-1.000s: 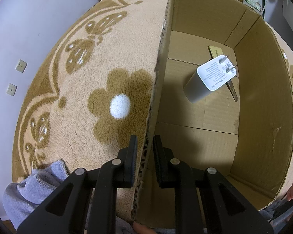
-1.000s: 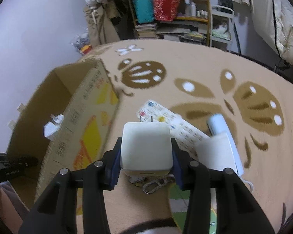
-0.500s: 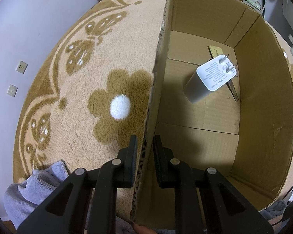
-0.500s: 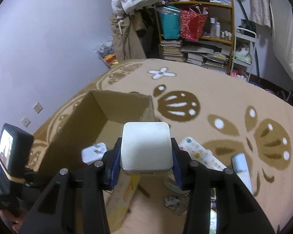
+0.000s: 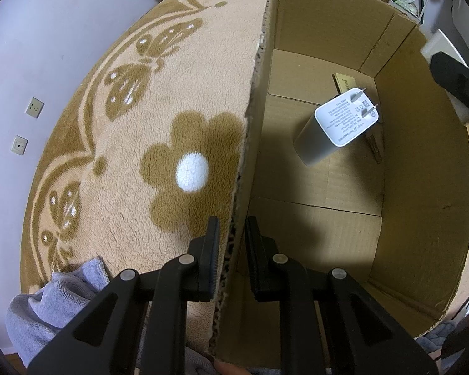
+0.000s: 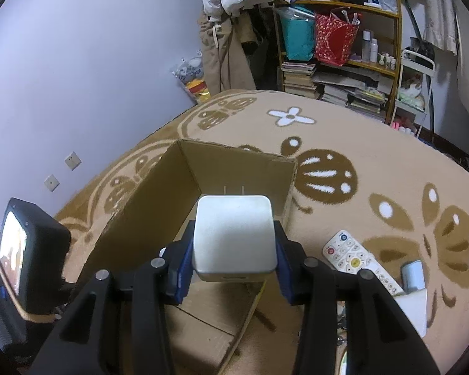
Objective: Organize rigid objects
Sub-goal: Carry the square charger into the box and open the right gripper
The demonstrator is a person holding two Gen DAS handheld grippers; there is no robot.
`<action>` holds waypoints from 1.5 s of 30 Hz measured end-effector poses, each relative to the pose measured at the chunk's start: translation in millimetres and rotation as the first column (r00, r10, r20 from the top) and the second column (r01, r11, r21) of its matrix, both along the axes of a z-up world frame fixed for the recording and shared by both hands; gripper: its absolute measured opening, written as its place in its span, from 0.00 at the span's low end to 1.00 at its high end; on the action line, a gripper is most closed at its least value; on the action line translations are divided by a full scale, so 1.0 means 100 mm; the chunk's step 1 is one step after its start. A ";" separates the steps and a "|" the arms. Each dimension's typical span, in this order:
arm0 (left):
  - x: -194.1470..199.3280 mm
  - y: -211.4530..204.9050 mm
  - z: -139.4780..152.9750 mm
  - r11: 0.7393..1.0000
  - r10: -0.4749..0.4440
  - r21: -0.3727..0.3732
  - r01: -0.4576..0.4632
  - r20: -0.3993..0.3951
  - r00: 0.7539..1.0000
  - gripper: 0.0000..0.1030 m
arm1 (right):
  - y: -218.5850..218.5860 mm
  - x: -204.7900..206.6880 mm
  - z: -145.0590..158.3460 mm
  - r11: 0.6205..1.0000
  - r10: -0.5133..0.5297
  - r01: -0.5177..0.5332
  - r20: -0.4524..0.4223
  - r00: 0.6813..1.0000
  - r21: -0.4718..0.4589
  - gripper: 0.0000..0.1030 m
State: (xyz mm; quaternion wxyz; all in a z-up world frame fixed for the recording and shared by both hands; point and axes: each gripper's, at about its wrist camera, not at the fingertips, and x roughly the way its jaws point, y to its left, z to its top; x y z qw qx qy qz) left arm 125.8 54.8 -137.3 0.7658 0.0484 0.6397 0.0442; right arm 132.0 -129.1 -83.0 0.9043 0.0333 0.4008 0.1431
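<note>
Between my right fingers [image 6: 234, 254], a white charger [image 6: 234, 236] clamped above the open cardboard box [image 6: 234, 168], my left fingers [image 5: 231, 250] pinching the box's near wall, another white charger [image 5: 334, 131] on the box floor ahead, remote [image 6: 359, 259] on the rug [image 6: 375, 143] to the right.

The left wrist view looks steeply down from close above the cardboard box [image 5: 422, 187], straddling its near wall — carpet on one side, the box floor on the other. The right wrist view sits higher and farther back on the opposite side of the box [image 6: 234, 168], facing across it toward the shelves behind. Both views share the box interior — and the patterned carpet around it.
</note>
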 end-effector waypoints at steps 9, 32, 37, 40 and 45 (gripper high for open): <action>0.00 0.00 0.00 1.000 0.001 -0.001 -0.001 -0.001 1.000 0.15 | 0.15 0.02 -0.04 0.999 0.035 -0.035 -0.009 0.999 -0.017 0.46; 0.00 0.01 -0.01 1.000 0.002 -0.008 -0.002 -0.001 1.000 0.15 | 0.26 0.05 -0.17 0.997 0.036 -0.038 -0.022 0.999 -0.067 0.47; 0.00 0.01 -0.01 1.000 0.000 -0.003 0.000 0.002 1.000 0.15 | 0.27 0.02 -0.14 0.997 0.040 -0.041 -0.017 0.999 -0.064 0.51; 0.00 0.02 0.00 1.000 0.003 -0.011 -0.003 0.003 1.000 0.15 | 0.24 0.01 -0.12 0.998 0.034 -0.035 -0.014 0.999 -0.044 0.57; 0.00 0.02 0.00 1.000 0.002 -0.011 -0.002 0.005 1.000 0.15 | 0.19 -0.04 -0.04 0.999 0.029 -0.029 -0.018 0.999 -0.014 0.71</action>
